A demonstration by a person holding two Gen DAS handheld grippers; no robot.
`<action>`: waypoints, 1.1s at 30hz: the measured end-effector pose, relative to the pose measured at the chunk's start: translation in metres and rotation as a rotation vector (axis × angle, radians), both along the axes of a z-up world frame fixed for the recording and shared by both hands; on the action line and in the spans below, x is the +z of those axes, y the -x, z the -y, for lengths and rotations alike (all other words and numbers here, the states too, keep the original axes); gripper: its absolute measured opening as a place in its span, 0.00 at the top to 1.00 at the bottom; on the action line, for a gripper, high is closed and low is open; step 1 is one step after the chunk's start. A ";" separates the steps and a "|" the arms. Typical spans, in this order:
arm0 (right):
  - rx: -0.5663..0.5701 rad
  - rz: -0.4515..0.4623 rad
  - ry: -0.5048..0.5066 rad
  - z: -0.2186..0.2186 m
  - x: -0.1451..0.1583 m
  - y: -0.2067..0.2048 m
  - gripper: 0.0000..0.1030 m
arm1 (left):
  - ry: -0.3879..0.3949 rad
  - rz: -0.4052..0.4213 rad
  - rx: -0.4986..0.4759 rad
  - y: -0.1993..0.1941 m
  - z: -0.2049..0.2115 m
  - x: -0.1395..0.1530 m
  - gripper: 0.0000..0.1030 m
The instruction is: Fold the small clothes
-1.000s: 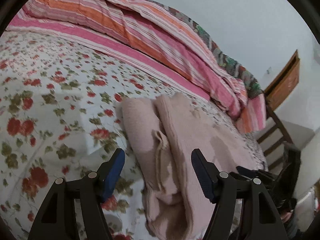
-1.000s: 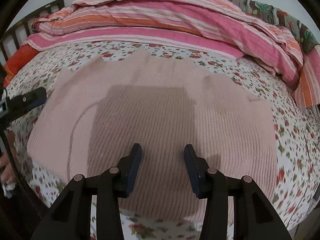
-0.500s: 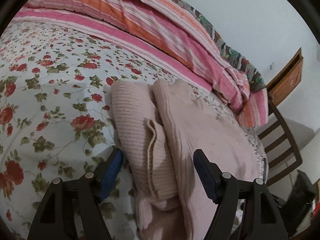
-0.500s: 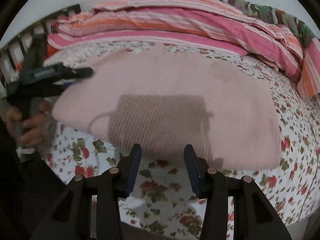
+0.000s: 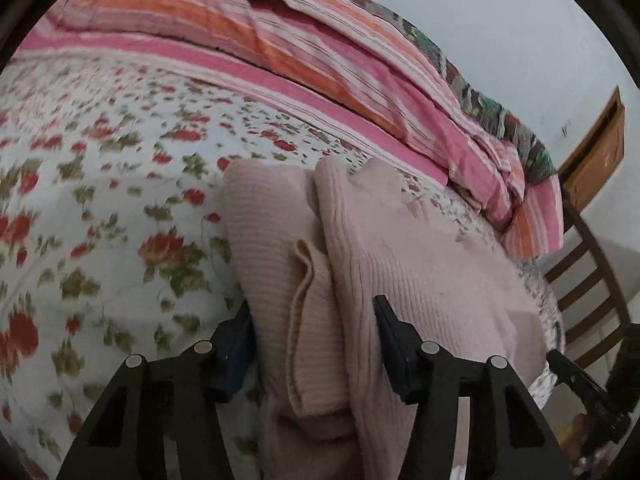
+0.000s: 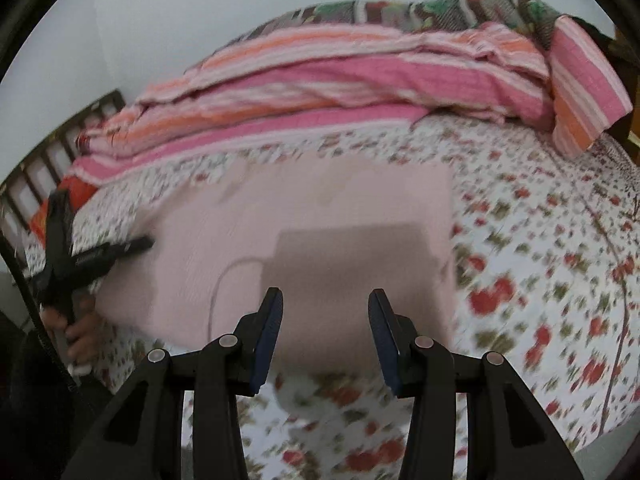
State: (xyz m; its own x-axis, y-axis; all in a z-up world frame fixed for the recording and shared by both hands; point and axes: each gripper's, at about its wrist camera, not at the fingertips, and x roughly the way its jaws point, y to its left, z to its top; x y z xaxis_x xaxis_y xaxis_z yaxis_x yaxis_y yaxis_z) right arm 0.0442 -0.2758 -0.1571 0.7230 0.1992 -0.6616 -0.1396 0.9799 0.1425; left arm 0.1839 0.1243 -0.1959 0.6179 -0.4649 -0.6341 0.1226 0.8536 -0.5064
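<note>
A pale pink ribbed knit garment [image 5: 400, 256] lies folded on the floral bedsheet [image 5: 100, 200]. In the left wrist view my left gripper [image 5: 314, 336] is open, its two fingers straddling the garment's near folded edge, the left finger partly hidden under the cloth. In the right wrist view the same garment [image 6: 304, 216] lies flat as a rectangle. My right gripper [image 6: 325, 320] is open and empty, above the garment's near edge. The left gripper [image 6: 92, 256] shows at the garment's left end, held by a hand.
A pink and orange striped blanket [image 5: 320, 60] is bunched along the far side of the bed, also in the right wrist view [image 6: 340, 80]. A dark wooden chair [image 5: 588, 280] stands past the bed's end. A slatted headboard [image 6: 48, 160] is at the left.
My left gripper has moved forward so its fingers now straddle the garment's folded edge. My right gripper has drawn back and swung, and the garment now looks smaller and further off.
</note>
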 end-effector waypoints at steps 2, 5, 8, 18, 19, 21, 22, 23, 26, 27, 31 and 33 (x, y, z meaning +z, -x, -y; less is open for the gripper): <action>-0.027 0.028 -0.004 0.012 0.004 -0.009 0.56 | -0.026 0.020 -0.023 0.007 0.003 0.000 0.45; -0.039 0.054 -0.032 0.027 0.005 -0.027 0.56 | -0.057 0.011 -0.032 0.006 0.008 0.001 0.44; -0.035 0.074 -0.038 0.036 0.006 -0.047 0.56 | 0.019 -0.054 0.026 -0.002 0.002 0.006 0.74; -0.101 0.148 -0.113 0.094 -0.004 -0.059 0.56 | 0.098 -0.040 0.047 -0.004 0.041 0.083 0.79; -0.119 0.154 -0.119 0.102 -0.005 -0.058 0.56 | 0.106 -0.031 0.050 -0.004 0.051 0.093 0.79; -0.155 0.159 -0.121 0.116 -0.006 -0.056 0.56 | 0.094 -0.019 0.055 -0.003 0.074 0.111 0.79; -0.168 0.159 -0.130 0.124 -0.007 -0.055 0.56 | 0.081 -0.012 0.051 -0.003 0.091 0.121 0.79; -0.176 0.160 -0.145 0.131 -0.008 -0.052 0.56 | 0.070 -0.009 0.046 -0.003 0.102 0.126 0.79; -0.202 0.179 -0.207 0.154 -0.012 -0.045 0.56 | -0.006 0.010 0.009 -0.002 0.163 0.141 0.79; -0.216 0.180 -0.223 0.161 -0.016 -0.044 0.56 | -0.023 0.016 -0.003 -0.003 0.178 0.143 0.79; -0.262 0.143 -0.296 0.191 -0.030 -0.043 0.56 | -0.091 -0.018 -0.091 -0.010 0.262 0.127 0.79; -0.276 0.145 -0.314 0.200 -0.031 -0.040 0.56 | -0.134 -0.069 -0.132 -0.015 0.301 0.103 0.78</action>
